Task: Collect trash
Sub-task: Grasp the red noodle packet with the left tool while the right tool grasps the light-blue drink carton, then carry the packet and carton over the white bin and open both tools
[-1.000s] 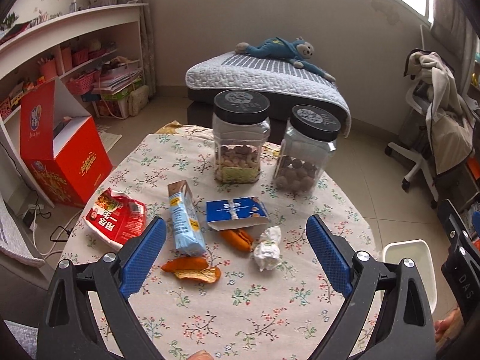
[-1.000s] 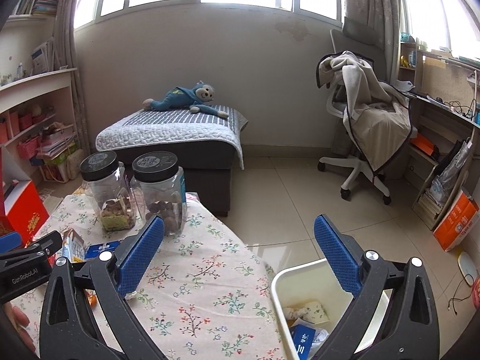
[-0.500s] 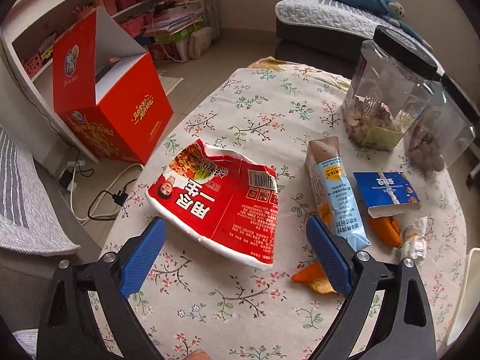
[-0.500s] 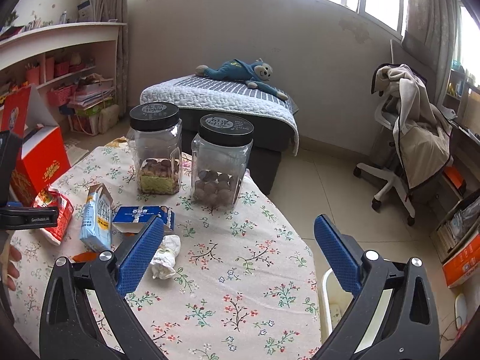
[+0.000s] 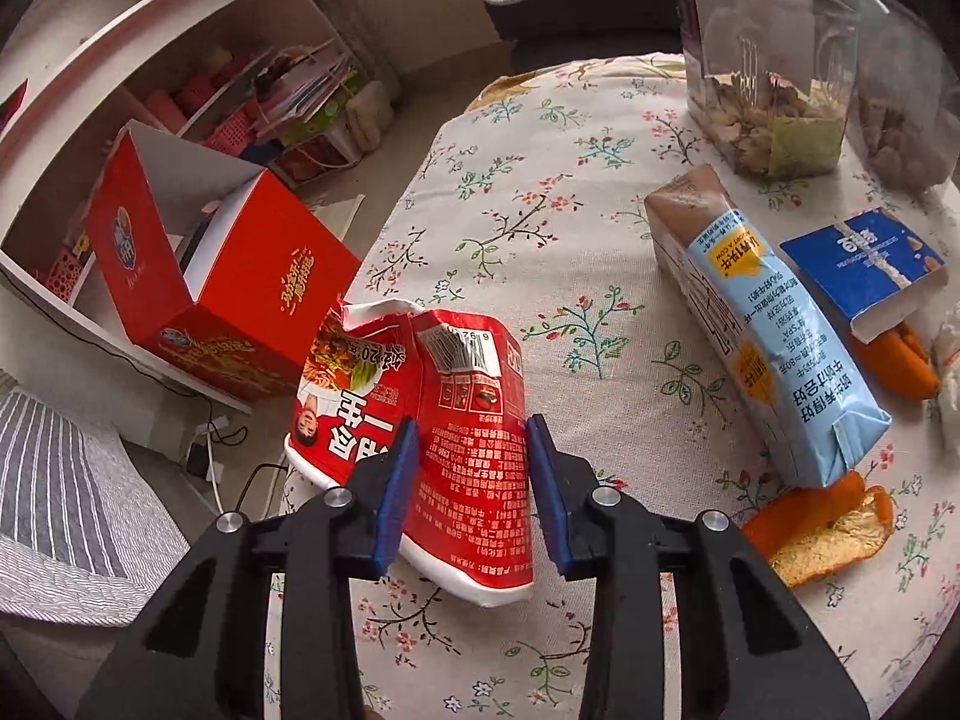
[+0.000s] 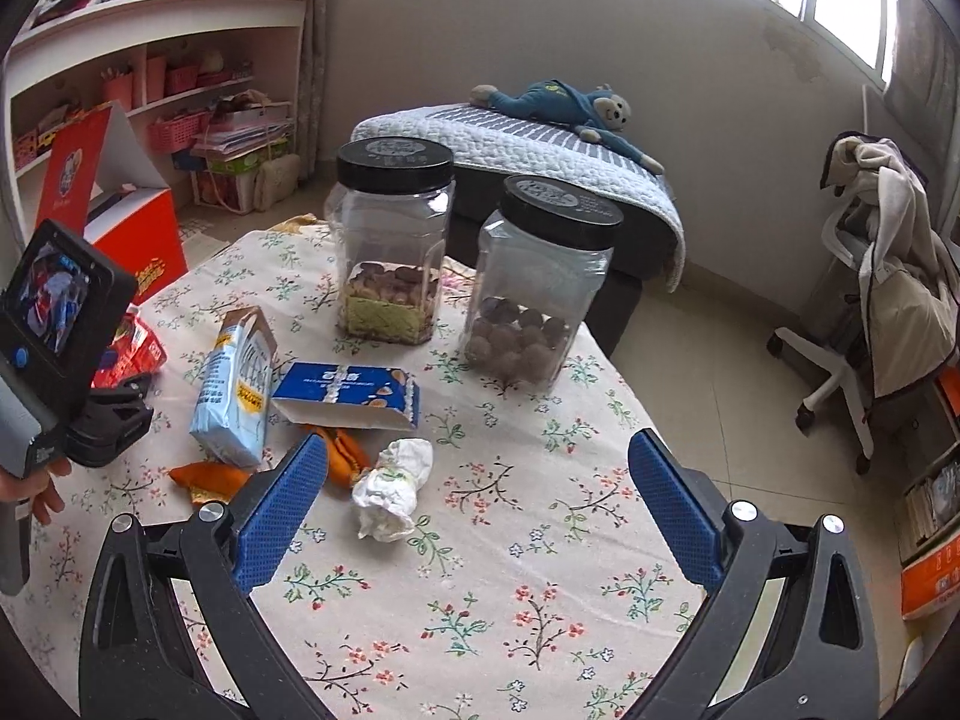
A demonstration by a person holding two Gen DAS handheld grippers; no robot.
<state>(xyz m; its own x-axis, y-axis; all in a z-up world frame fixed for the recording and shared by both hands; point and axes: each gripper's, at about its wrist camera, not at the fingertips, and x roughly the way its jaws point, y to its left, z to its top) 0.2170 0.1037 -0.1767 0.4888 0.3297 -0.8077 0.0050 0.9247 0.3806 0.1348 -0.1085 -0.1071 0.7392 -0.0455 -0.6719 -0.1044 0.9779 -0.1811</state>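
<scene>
At the bench's (image 5: 600,138) left edge, the left hand-held gripper (image 5: 468,480), jaws just closing, pinches the crumpled red noodle wrapper (image 5: 432,420); right hand-held gripper (image 6: 474,516) gapes empty; blue milk carton (image 6: 237,390), orange peels (image 6: 207,477), white tissue wad (image 6: 393,486) remain.

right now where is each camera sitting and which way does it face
Left wrist: on the left gripper, angled down at the table's near edge; its blue jaws, just closing, pinch the red noodle wrapper.
Right wrist: on the right gripper, looking across the table toward two jars; its jaws stand wide, empty. The left gripper and a hand show at left.
Shared: light blue milk carton, blue box, orange peel.
</scene>
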